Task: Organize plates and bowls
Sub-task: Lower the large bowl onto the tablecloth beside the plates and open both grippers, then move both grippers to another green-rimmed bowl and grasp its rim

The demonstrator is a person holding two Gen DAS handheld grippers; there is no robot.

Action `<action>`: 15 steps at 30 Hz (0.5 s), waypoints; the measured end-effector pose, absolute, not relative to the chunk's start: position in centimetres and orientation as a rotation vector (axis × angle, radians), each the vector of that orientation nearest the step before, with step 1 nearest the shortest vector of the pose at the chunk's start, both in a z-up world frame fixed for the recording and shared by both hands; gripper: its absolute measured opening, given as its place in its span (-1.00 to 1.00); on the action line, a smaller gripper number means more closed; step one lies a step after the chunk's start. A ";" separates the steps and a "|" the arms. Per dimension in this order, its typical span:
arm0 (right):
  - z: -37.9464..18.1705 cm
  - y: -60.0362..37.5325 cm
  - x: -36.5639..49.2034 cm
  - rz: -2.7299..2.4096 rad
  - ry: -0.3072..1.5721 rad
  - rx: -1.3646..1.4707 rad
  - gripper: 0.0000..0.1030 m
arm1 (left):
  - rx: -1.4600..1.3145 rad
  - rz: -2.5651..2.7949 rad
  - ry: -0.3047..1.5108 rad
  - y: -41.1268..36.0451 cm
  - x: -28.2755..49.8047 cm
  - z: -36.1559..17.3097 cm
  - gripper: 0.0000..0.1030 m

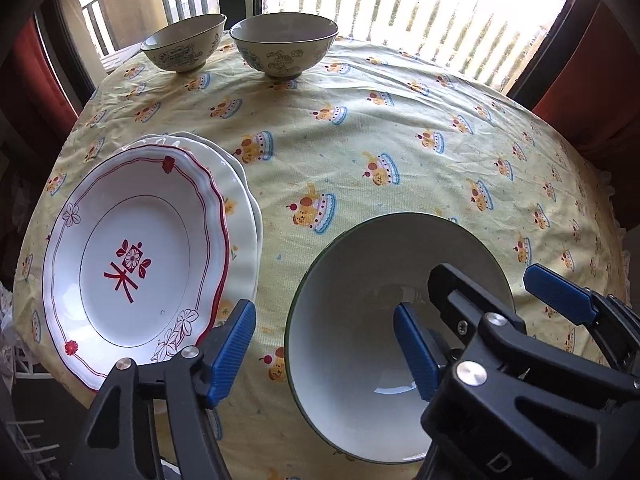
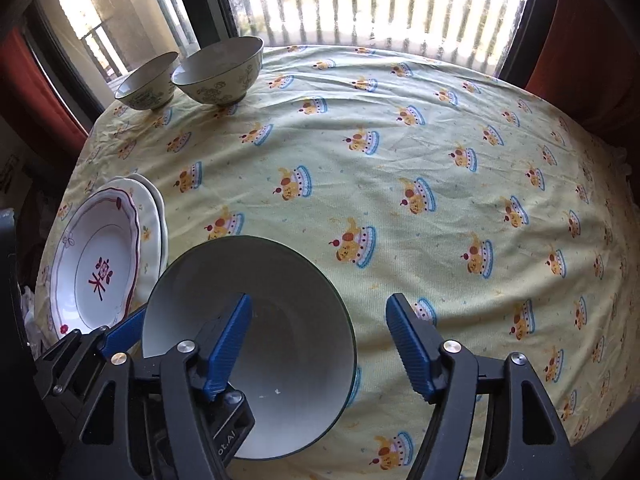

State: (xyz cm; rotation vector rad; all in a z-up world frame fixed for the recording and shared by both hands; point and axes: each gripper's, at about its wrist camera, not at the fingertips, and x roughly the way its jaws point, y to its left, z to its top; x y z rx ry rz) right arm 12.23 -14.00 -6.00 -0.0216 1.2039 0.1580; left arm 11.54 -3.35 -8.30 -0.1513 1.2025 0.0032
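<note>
A large white bowl with a dark green rim (image 1: 348, 320) (image 2: 280, 300) sits near the table's front edge. My left gripper (image 1: 324, 348) is open and straddles the bowl's left wall, one finger inside, one outside. My right gripper (image 2: 320, 344) is open and straddles the bowl's right wall; it also shows in the left wrist view (image 1: 492, 292). A stack of plates, topped by a white plate with red trim (image 1: 136, 260) (image 2: 96, 268), lies at the left. Two patterned bowls (image 1: 184, 46) (image 1: 284, 44) stand at the far left (image 2: 148, 80) (image 2: 218, 70).
The round table has a yellow printed tablecloth (image 1: 400, 140) (image 2: 400, 160). A window with railings is behind it, with red curtains (image 1: 592, 92) at both sides. The table's front edge is just below the large bowl.
</note>
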 end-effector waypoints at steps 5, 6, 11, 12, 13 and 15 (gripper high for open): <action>-4.9 -13.6 12.8 0.143 1.193 -0.006 0.56 | -0.101 -0.016 1.172 -2.9 12.5 -6.6 0.67; -4.6 -13.4 13.0 0.135 1.187 -0.002 0.57 | -0.094 -0.016 1.168 -2.7 12.8 -6.4 0.67; -3.8 -12.5 13.7 0.099 1.175 0.044 0.57 | -0.065 -0.028 1.155 -1.4 13.9 -5.8 0.67; -3.7 -12.2 13.9 0.089 1.174 0.052 0.57 | -0.062 -0.033 1.151 -1.0 14.1 -5.7 0.66; -3.6 -11.9 14.1 0.081 1.170 0.061 0.57 | -0.060 -0.040 1.154 -0.6 14.4 -5.8 0.65; -3.7 -11.3 14.5 0.071 1.166 0.075 0.57 | -0.056 -0.055 1.156 0.3 15.1 -5.8 0.58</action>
